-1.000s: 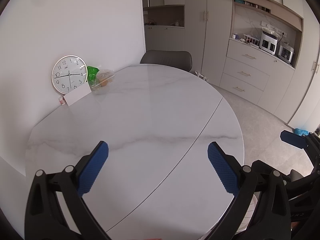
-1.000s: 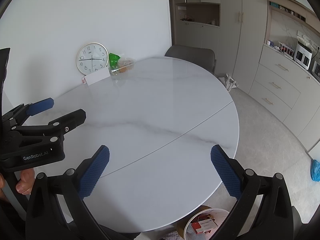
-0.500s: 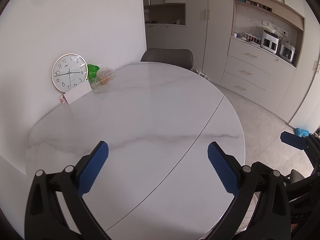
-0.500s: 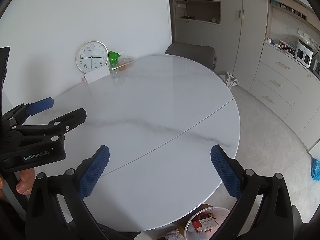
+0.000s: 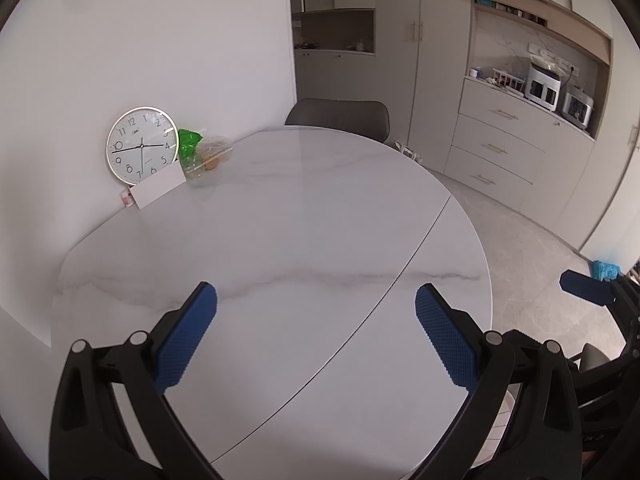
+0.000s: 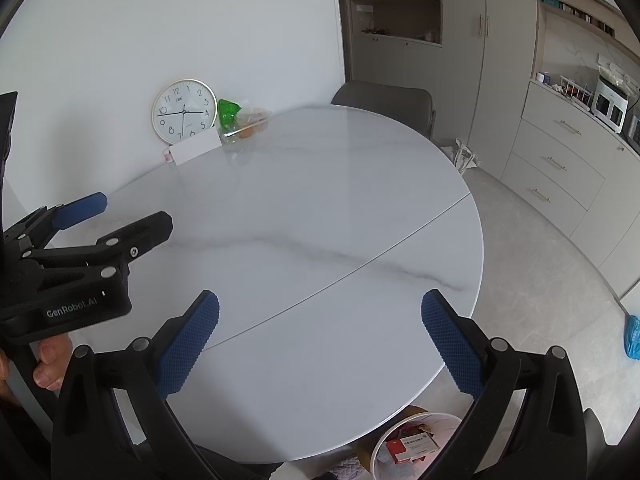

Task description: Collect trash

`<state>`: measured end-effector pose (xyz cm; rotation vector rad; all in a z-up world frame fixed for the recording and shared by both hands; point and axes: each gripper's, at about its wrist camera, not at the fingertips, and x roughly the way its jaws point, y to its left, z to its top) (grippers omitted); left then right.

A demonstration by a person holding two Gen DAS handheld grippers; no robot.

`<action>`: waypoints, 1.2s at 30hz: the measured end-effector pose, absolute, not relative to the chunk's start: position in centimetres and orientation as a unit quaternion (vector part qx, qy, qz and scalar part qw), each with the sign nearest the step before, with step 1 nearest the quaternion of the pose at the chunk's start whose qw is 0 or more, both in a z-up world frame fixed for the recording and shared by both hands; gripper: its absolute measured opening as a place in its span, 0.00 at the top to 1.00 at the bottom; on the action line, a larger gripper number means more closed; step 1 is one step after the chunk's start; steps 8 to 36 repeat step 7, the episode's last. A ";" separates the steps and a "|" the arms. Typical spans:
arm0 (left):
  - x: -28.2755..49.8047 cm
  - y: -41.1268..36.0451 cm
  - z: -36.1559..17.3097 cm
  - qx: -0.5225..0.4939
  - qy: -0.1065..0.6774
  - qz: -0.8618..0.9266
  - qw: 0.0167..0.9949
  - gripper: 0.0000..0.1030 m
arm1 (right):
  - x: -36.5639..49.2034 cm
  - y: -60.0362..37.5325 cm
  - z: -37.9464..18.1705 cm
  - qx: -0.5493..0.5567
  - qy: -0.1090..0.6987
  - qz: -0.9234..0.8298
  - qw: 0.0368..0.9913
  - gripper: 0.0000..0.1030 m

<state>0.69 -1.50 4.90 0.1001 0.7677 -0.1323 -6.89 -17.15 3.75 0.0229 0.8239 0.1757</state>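
My left gripper (image 5: 316, 300) is open and empty above the near part of a round white marble table (image 5: 304, 216). My right gripper (image 6: 320, 308) is open and empty above the table's near edge (image 6: 400, 408). The left gripper also shows at the left of the right wrist view (image 6: 120, 216). A white bin (image 6: 416, 444) with a red box and paper trash stands on the floor below the near table edge. At the far side against the wall sit a green wrapper (image 5: 188, 144) and a clear plastic bag of food (image 5: 212, 156).
A wall clock (image 5: 142, 144) leans on the wall behind a white card (image 5: 158, 188). A grey chair (image 5: 340, 114) stands behind the table. Cabinets and drawers (image 5: 508, 148) fill the right. A blue item (image 6: 632, 336) lies on the floor.
Both grippers stay open and nearly still. The views have shifted slightly, the table's far objects sitting a little higher in the frames.
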 end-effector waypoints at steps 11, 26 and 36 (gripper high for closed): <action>1.0 -1.2 5.0 0.046 0.376 -0.061 0.924 0.08 | -6.9 -17.0 3.6 0.010 0.401 0.087 0.912 0.02; 1.0 -1.2 5.0 0.046 0.376 -0.061 0.924 0.08 | -6.9 -17.0 3.6 0.010 0.401 0.087 0.912 0.02; 1.0 -1.2 5.0 0.046 0.376 -0.061 0.924 0.08 | -6.9 -17.0 3.6 0.010 0.401 0.087 0.912 0.02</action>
